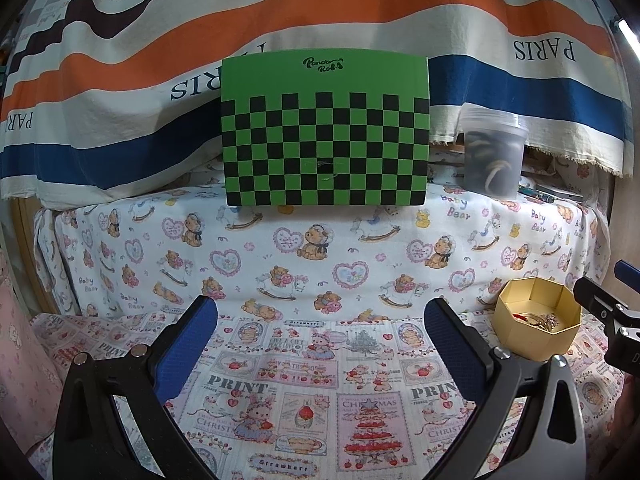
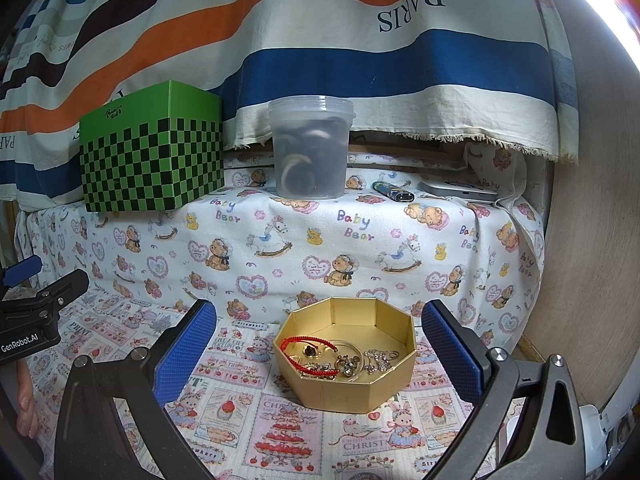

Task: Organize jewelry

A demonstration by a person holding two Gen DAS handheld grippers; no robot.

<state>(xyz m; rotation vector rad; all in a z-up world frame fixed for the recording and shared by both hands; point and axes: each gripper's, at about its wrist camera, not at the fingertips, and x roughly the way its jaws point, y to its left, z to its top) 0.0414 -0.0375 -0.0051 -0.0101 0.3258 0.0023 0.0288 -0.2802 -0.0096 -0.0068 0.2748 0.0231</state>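
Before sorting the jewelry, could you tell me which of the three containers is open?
The gold octagonal cardboard box; the green checkered box and lidded translucent plastic tub are closed.

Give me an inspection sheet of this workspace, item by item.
Surface: printed cartoon cloth, raised ledge behind.
Job's things: gold octagonal cardboard box holding red cord bracelet and tangled silver pieces.
Clutter: green checkered box, translucent lidded plastic tub, lighter, grey device on ledge.
Grippers: left tongs open, empty; right tongs open, box in front.
Cables: nothing seen.
Surroundings: striped fabric backdrop.
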